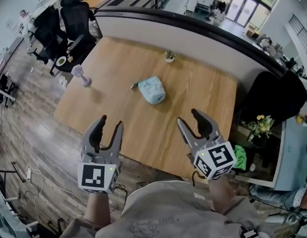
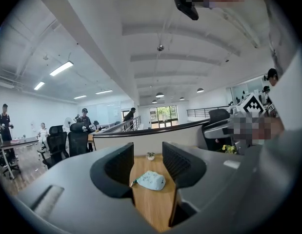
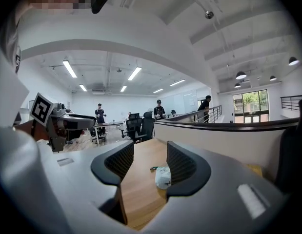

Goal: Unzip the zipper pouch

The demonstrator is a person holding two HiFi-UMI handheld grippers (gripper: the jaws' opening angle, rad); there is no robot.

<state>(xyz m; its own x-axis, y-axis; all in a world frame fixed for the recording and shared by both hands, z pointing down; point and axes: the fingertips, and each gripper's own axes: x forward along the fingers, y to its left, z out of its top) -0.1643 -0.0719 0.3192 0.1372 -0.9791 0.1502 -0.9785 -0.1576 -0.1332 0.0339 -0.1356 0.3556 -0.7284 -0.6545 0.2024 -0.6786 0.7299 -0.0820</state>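
A light blue zipper pouch (image 1: 152,89) lies near the middle of the wooden table (image 1: 113,78), its zipper pull pointing left. It appears far ahead between the jaws in the left gripper view (image 2: 150,180) and partly behind the right jaw in the right gripper view (image 3: 163,176). My left gripper (image 1: 109,122) hovers open over the table's near edge, well short of the pouch. Equally open and empty, my right gripper (image 1: 188,117) hangs at the near right.
A small pink dumbbell-like thing (image 1: 82,75) stands at the table's left edge. A small potted plant (image 1: 168,56) sits at the far edge by the white partition wall (image 1: 203,38). Black office chairs (image 1: 74,19) stand beyond the left corner.
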